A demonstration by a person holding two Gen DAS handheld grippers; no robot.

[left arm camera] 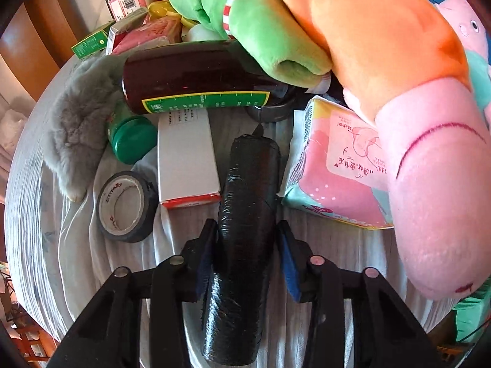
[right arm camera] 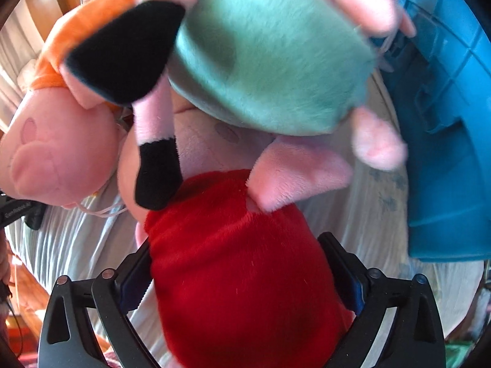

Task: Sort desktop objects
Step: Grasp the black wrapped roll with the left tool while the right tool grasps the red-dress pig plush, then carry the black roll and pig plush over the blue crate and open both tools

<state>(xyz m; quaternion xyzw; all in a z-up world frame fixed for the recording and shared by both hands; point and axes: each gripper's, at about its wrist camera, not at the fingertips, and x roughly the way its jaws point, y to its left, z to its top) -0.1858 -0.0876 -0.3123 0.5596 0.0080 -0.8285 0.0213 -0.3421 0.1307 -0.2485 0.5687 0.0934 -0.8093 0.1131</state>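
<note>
In the left wrist view, the left gripper had its jaws closed around a black roll of plastic bags, which ran lengthwise between them and lay on the cloth-covered surface. Just left of the jaws sat a roll of black tape, standing slightly tilted. Ahead and left of the jaws, beside the roll, lay a white box with a red end. To the right of the jaws lay a pink pack of tissues, partly under an orange and pink plush toy. Further ahead, a dark brown bottle with a green label lay on its side across the view, with a green-lidded jar and a grey furry item to its left. Beyond the bottle, a green plush toy rested on a pile of small boxes.

In the right wrist view, the right gripper had its jaws pinching the red body of a pink plush pig in a red dress. Ahead of the jaws, a plush pig in a teal outfit lay over it, its black foot blurred. To the right of the jaws stood a blue plastic crate.
</note>
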